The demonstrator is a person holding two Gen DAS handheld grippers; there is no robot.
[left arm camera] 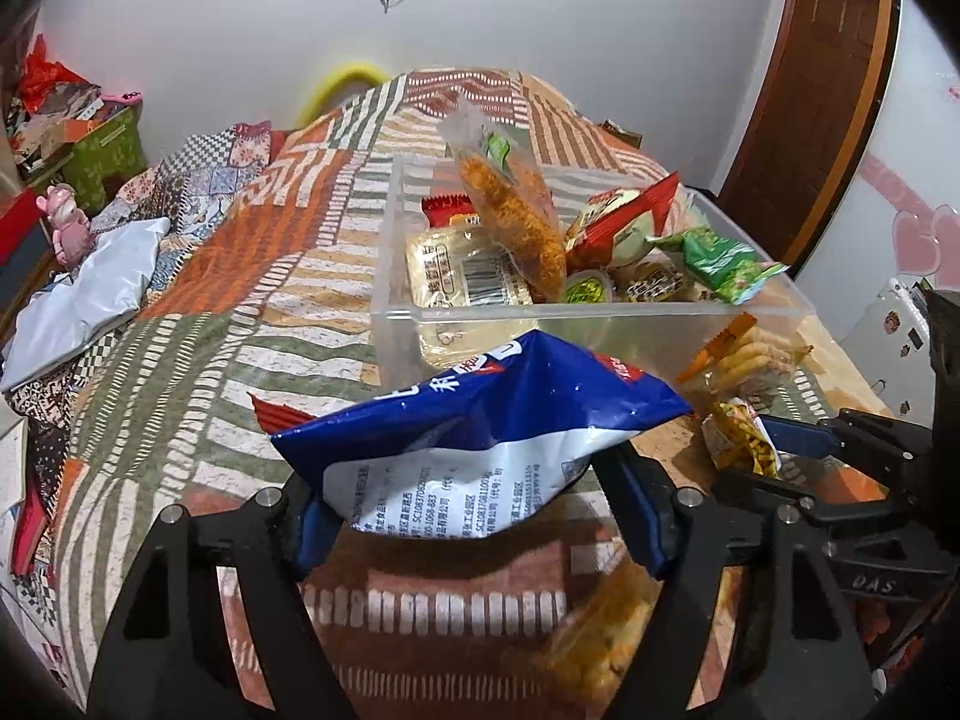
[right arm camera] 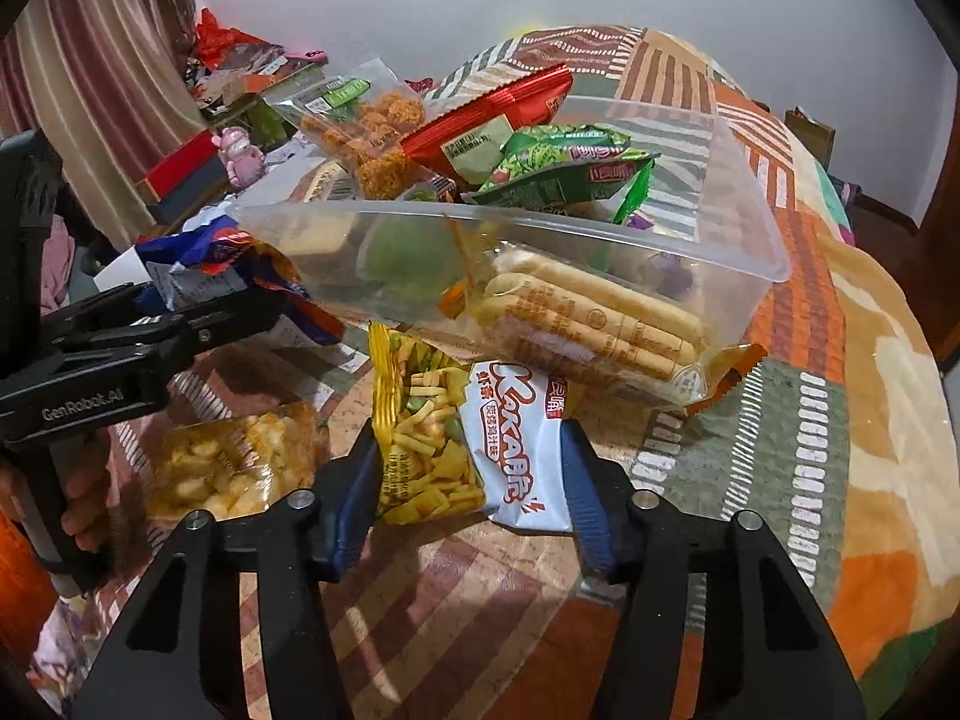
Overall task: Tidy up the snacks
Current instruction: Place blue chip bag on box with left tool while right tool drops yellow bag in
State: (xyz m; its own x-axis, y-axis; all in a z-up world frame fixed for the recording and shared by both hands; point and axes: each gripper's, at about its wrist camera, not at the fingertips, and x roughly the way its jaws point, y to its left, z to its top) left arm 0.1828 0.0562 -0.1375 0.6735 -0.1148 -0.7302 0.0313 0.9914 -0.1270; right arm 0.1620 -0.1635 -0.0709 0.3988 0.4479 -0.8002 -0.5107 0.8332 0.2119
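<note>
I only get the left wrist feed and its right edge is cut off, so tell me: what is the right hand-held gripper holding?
Observer: The right hand-held gripper is closed on a snack packet: half clear with a yellow mix, half white with red lettering.
Operator: Is it above the clear bin?
Observer: No. It is in front of the near wall of the clear bin, not over the opening.
Operator: And my blue bag, seen from that side?
Observer: The left hand-held gripper pinches the blue bag outside the bin, beside its left corner.
</note>
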